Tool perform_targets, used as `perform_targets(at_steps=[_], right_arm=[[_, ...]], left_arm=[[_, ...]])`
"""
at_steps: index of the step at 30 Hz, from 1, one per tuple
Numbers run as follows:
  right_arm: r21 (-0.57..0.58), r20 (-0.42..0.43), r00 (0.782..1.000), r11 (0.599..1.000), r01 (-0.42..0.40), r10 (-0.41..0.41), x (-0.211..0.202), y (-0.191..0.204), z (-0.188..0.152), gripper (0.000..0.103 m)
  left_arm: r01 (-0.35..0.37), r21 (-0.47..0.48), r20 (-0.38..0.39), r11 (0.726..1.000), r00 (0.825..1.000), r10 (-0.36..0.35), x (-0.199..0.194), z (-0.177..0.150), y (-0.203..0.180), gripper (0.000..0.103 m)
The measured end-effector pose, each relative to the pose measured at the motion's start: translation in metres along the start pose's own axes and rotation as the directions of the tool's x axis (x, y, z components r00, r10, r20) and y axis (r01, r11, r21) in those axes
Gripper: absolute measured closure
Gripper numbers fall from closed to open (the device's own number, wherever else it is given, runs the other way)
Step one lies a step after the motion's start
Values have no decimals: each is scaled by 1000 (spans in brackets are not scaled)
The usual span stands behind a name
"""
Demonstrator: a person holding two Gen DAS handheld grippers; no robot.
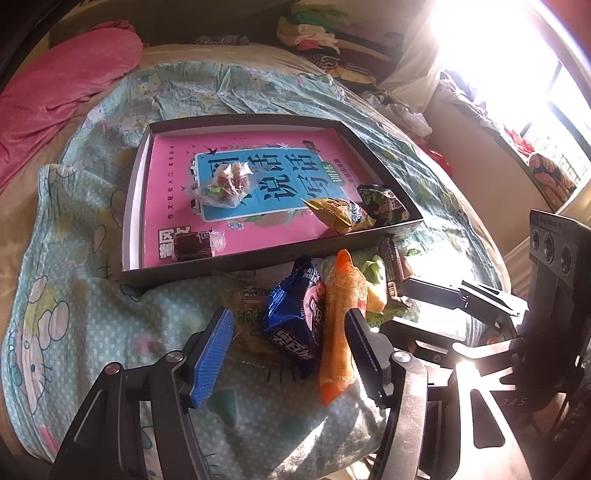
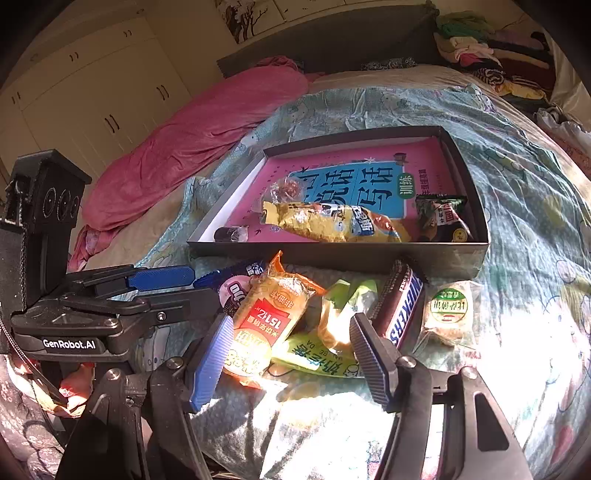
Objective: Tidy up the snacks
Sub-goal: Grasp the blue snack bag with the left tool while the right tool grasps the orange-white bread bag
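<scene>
A dark shallow box [image 1: 258, 263] [image 2: 332, 254] lies on the bed with a pink book inside, plus a clear sweet bag [image 1: 225, 184], a yellow packet [image 2: 332, 221] and a dark green packet [image 2: 443, 218]. Loose snacks lie in front of it. My left gripper [image 1: 288, 354] is open around a blue packet [image 1: 295, 325] and an orange packet [image 1: 340, 325]; the orange one touches the black finger, while the blue pad stands clear. My right gripper [image 2: 291, 354] is open over the orange packet [image 2: 266, 321] and green-yellow packets [image 2: 332, 321]. A Snickers bar [image 2: 402, 310] lies just outside its black finger.
A round white-and-green packet [image 2: 448, 310] sits right of the Snickers. A pink blanket [image 2: 192, 140] lies at the left of the bed, and folded clothes [image 1: 317, 33] are piled at the back. A bright window [image 1: 517, 74] glares at the right. The quilt [image 1: 74, 295] is rumpled.
</scene>
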State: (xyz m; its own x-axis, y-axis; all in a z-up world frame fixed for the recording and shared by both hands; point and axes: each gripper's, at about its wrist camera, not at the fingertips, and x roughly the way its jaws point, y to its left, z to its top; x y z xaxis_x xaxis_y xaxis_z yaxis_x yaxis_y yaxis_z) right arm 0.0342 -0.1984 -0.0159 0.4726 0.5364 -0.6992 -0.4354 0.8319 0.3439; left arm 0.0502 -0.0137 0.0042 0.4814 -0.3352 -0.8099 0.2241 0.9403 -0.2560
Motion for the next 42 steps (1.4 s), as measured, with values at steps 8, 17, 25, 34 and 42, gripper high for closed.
perform_targets(at_steps=[8, 17, 25, 34, 42], right_arm=[[41, -29, 998, 998, -51, 52, 12, 2, -3, 38], [77, -44, 993, 992, -103, 107, 24, 3, -4, 38], [76, -69, 992, 992, -103, 108, 40, 4, -5, 46], [59, -75, 988, 990, -128, 132, 46, 3, -5, 54], [13, -85, 989, 992, -122, 123, 42, 6, -5, 58]], left_arm=[[14, -3, -2, 1000, 1000, -14, 1, 1, 2, 53], [23, -14, -17, 1000, 1000, -23, 7, 2, 4, 55], [34, -34, -37, 999, 999, -35, 15, 3, 8, 55], [51, -52, -47, 997, 997, -53, 21, 7, 8, 55], [61, -35, -53, 997, 997, -63, 24, 8, 2, 57]])
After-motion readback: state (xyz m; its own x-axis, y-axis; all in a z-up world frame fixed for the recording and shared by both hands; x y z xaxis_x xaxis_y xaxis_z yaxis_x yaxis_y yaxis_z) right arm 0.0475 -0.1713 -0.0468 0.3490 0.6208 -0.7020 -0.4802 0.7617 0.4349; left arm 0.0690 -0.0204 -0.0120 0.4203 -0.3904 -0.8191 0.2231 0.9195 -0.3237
